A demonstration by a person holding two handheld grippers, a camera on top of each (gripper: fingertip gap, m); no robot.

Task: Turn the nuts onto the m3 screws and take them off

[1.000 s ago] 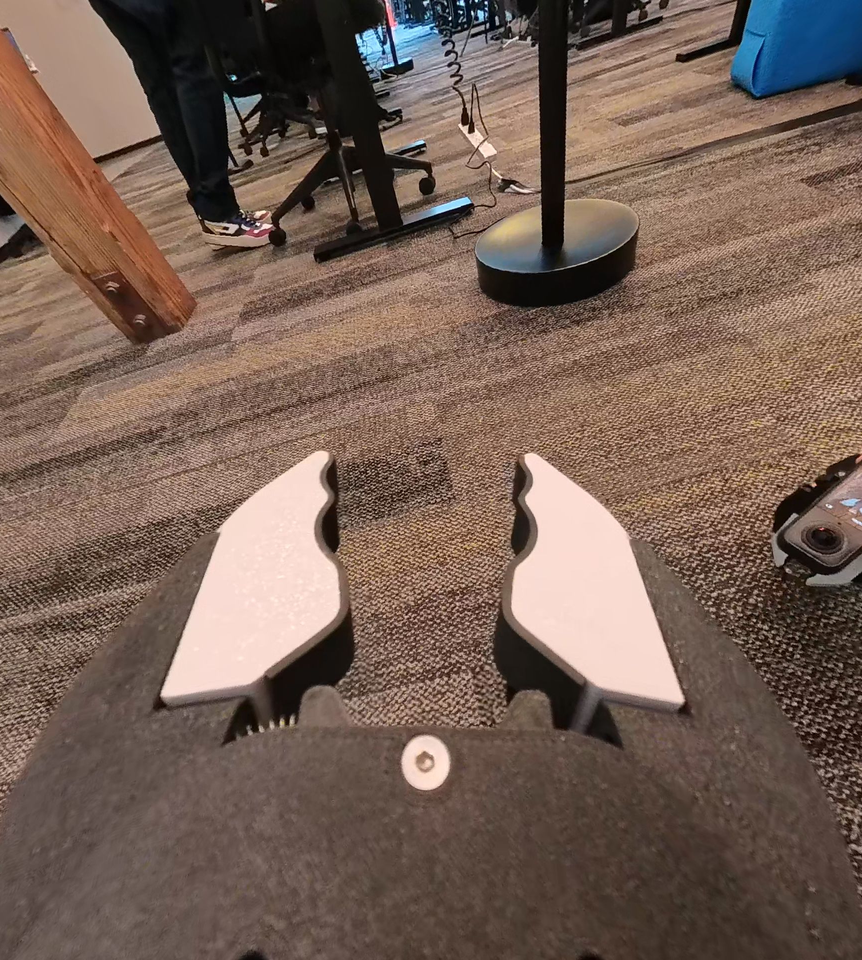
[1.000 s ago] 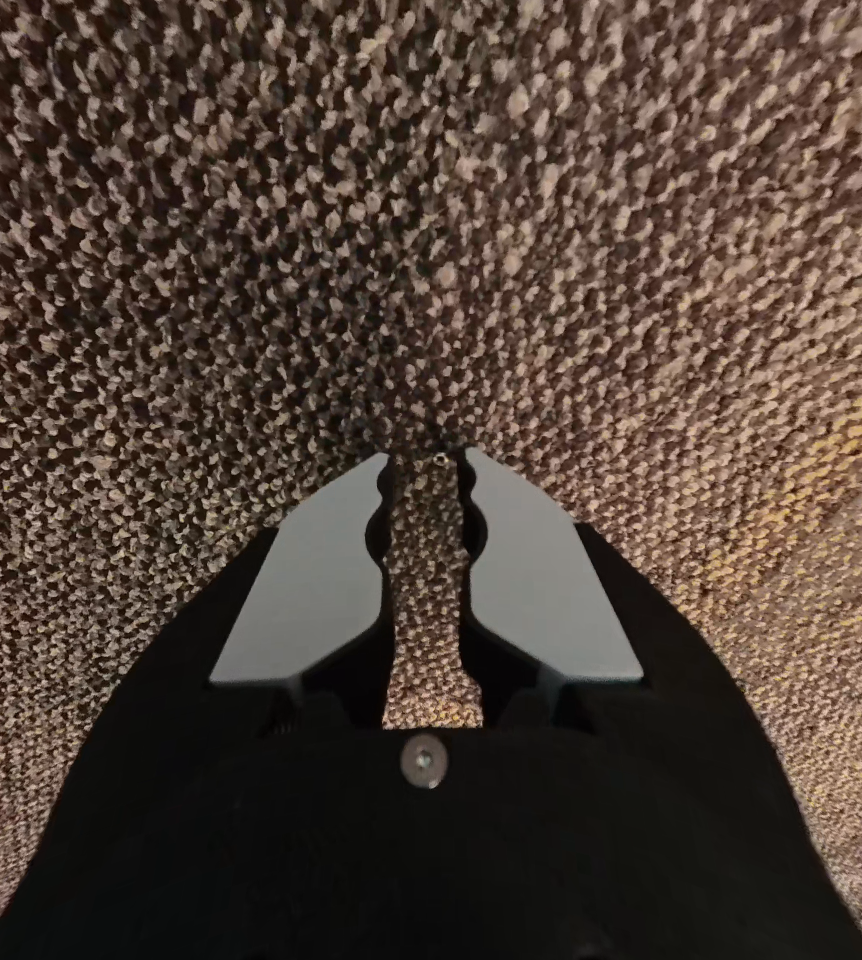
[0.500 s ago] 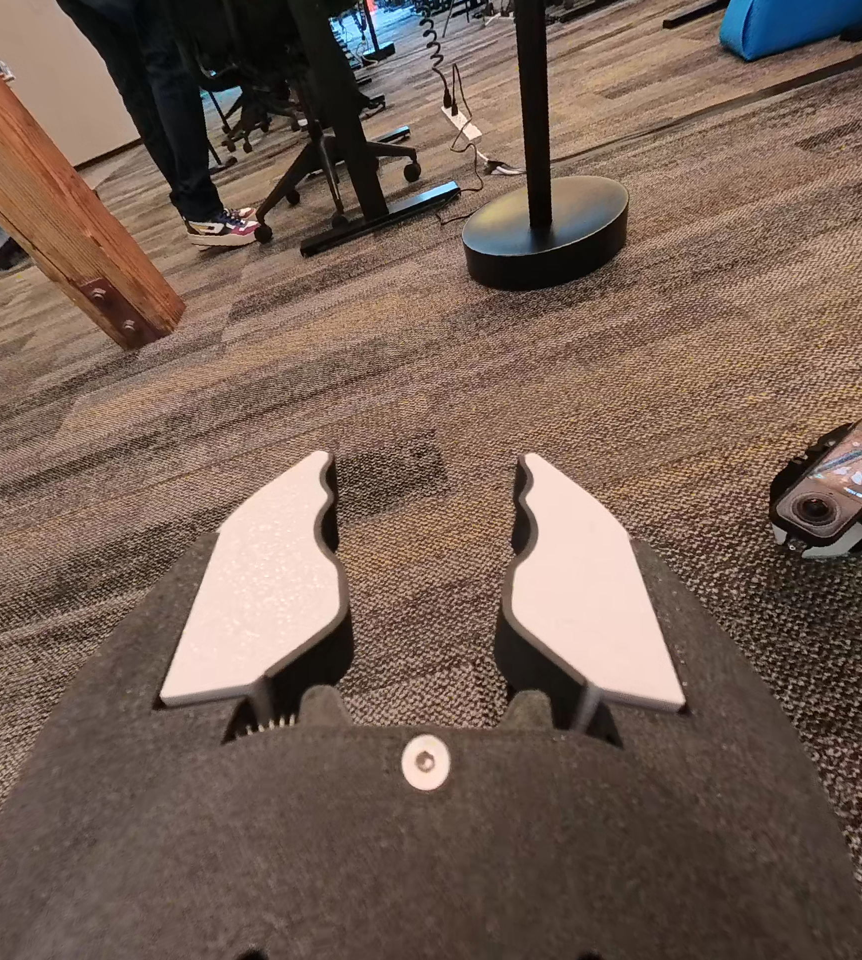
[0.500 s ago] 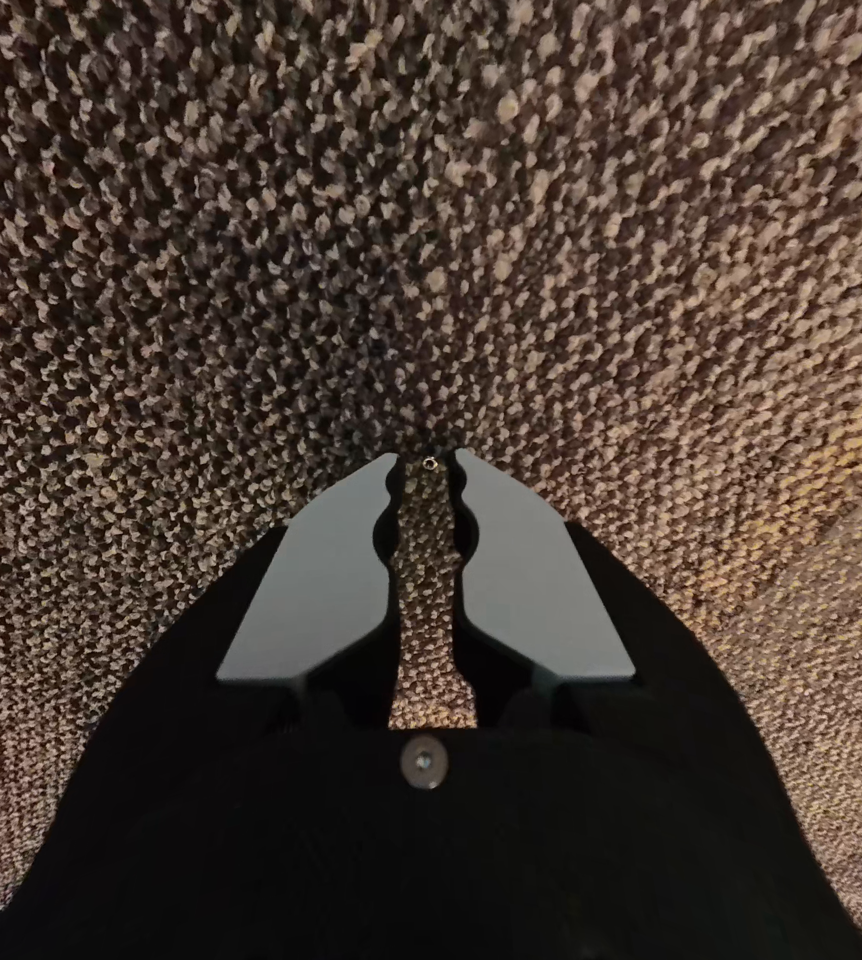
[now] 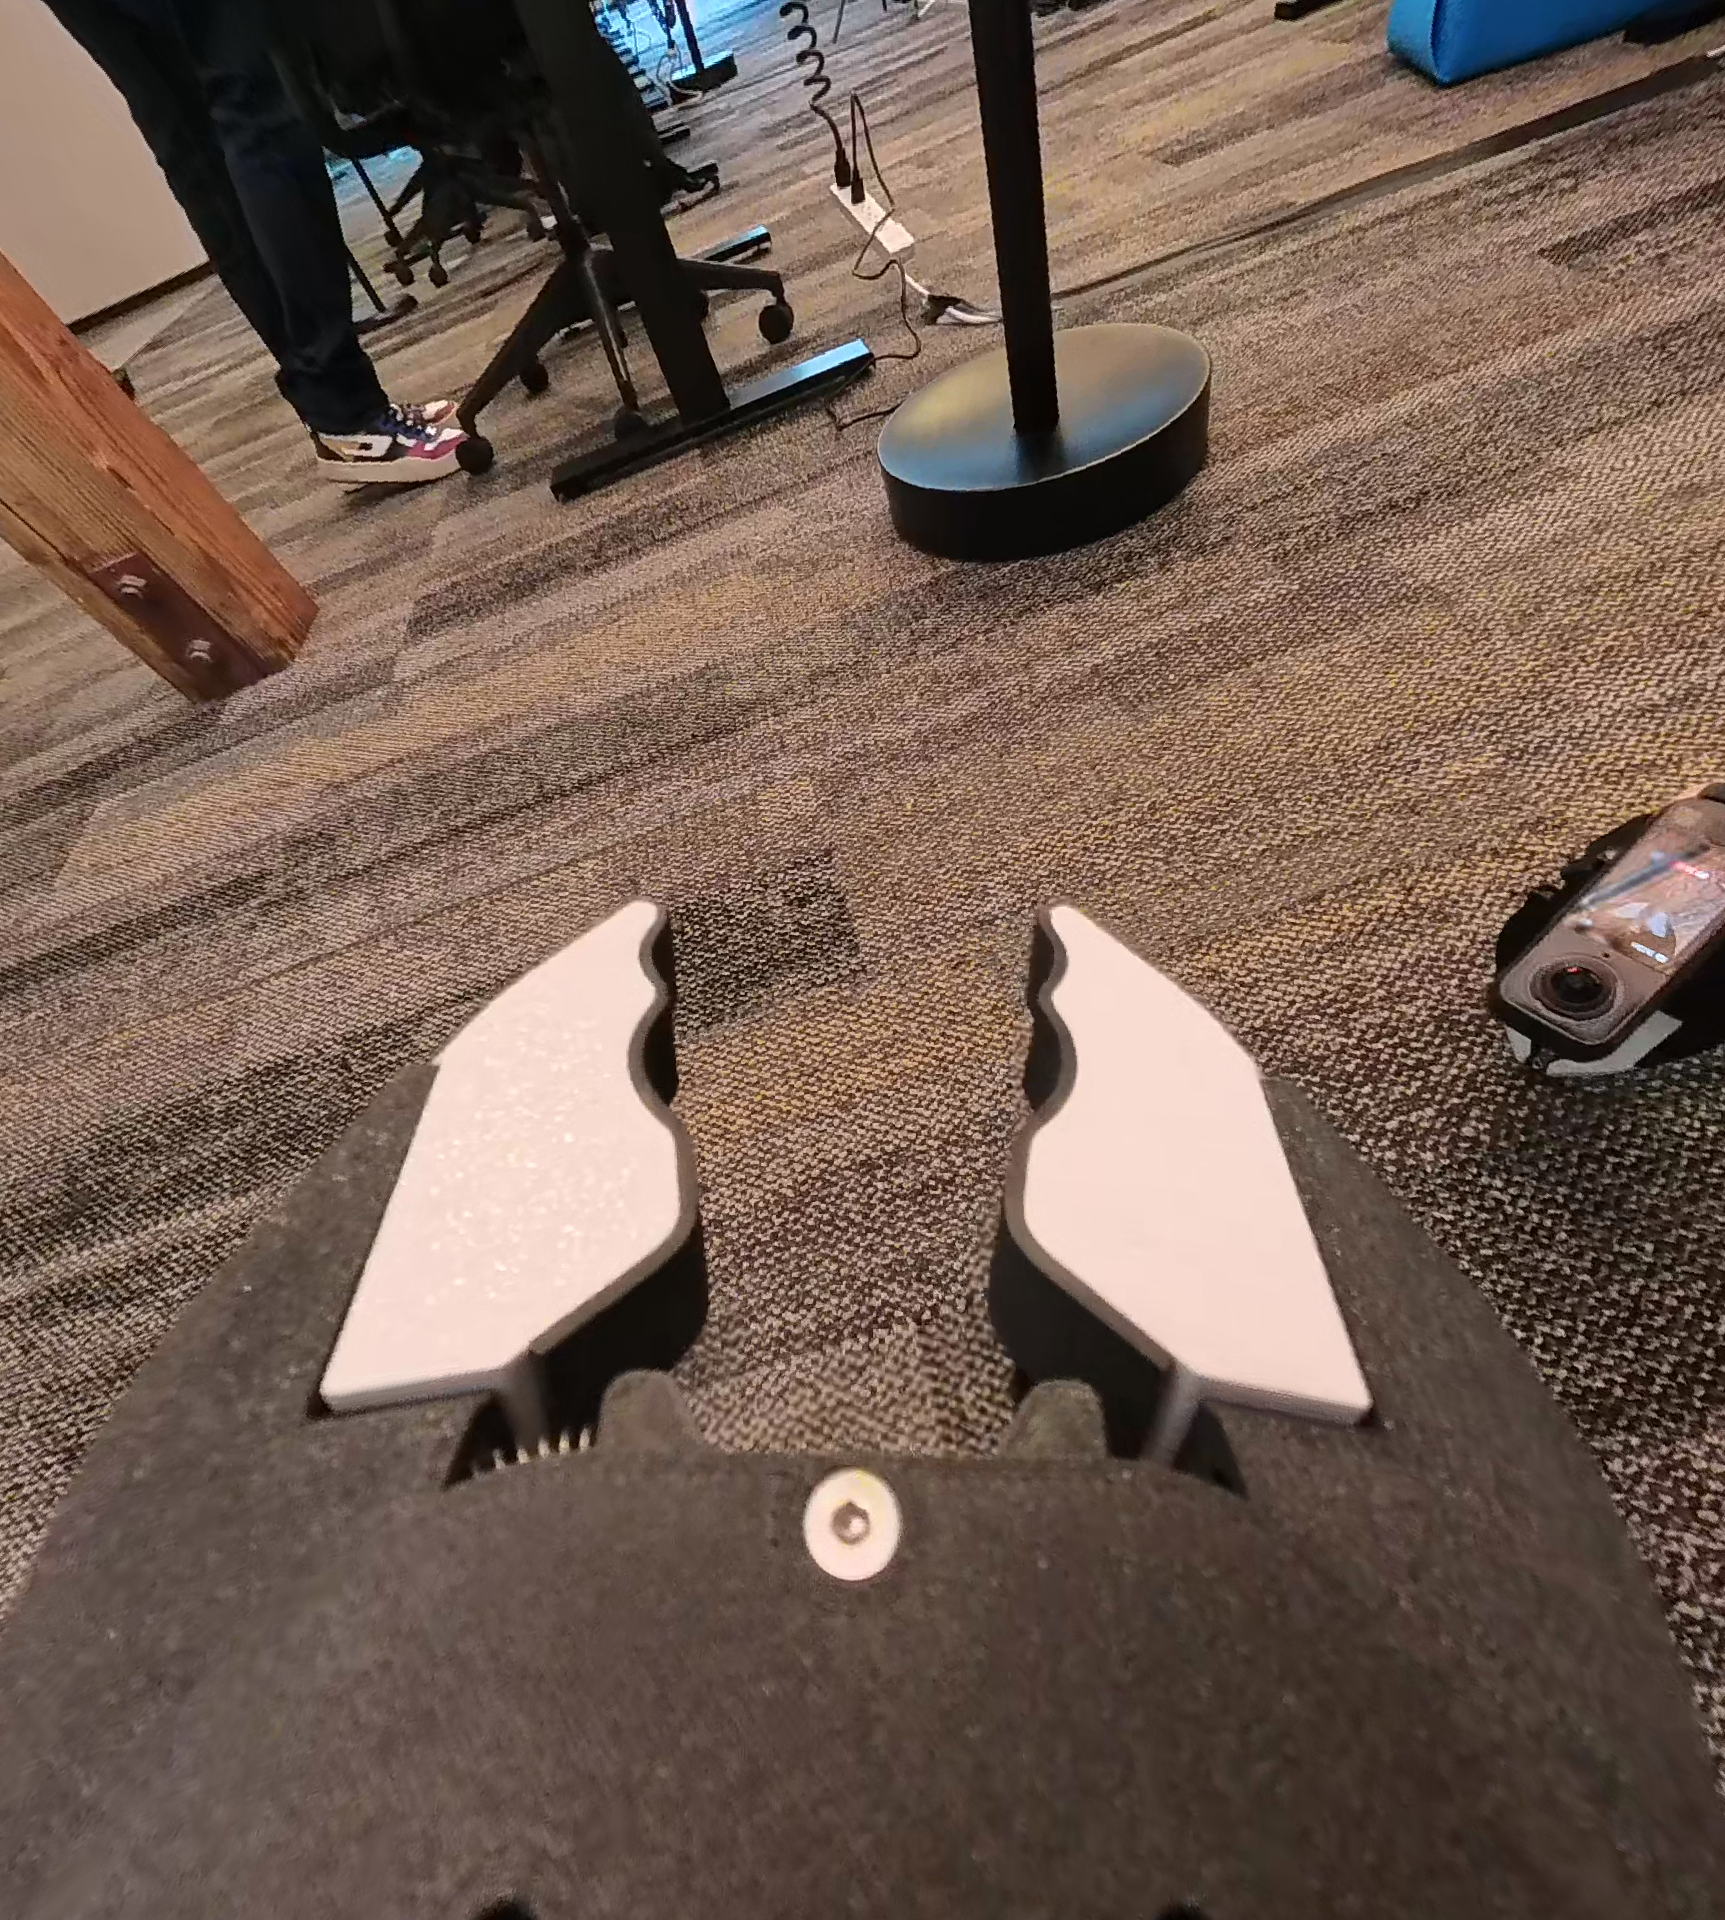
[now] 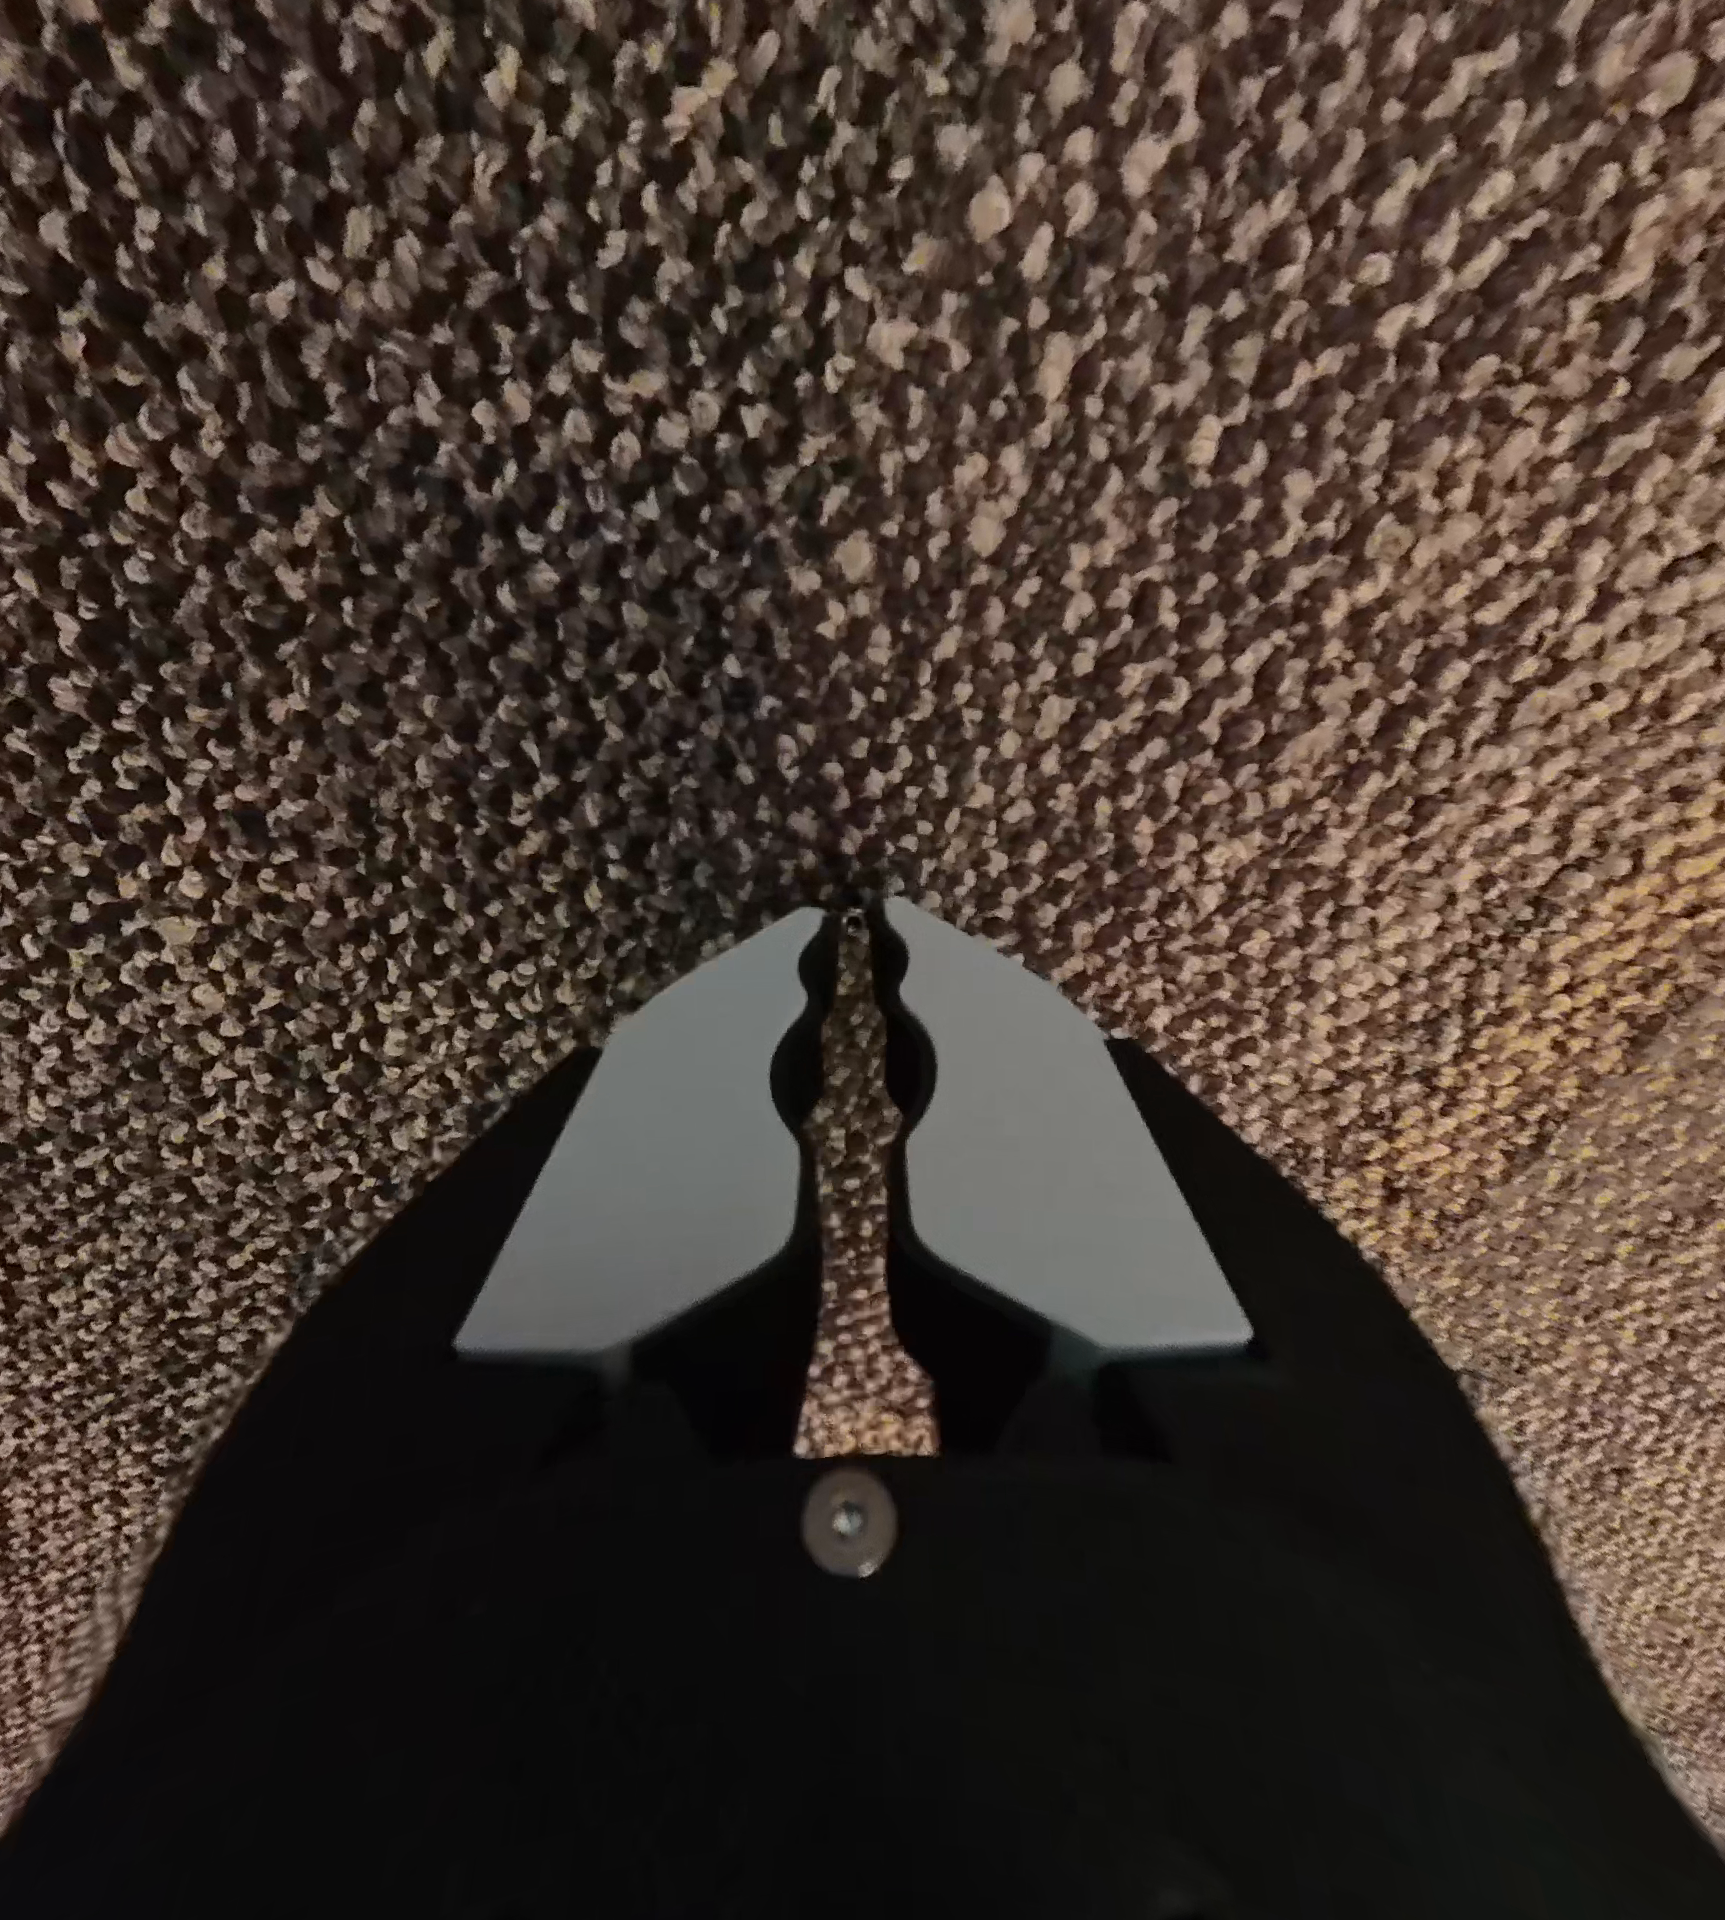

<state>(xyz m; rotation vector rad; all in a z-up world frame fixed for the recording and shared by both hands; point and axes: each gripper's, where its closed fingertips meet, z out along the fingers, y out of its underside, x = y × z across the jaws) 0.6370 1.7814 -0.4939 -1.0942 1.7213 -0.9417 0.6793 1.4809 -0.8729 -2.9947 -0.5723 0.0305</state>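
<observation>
While the left gripper (image 5: 853, 925) hangs wide open and empty over the carpet (image 5: 1253, 665), the right gripper (image 6: 854, 912) is pressed to the floor, tips nearly closed on a tiny nut (image 6: 854, 916) — looks like pickup. No screw visible anywhere. Next up — lift slowly so it doesn't pop out.

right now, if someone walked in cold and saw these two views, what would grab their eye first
In the left wrist view, the left gripper hangs open over patterned carpet, with a black round stand base ahead and a slanted wooden beam far left. At the right edge the right gripper points down at the floor. Its own view is all carpet, fingertips nearly shut on a tiny metal nut.
</observation>
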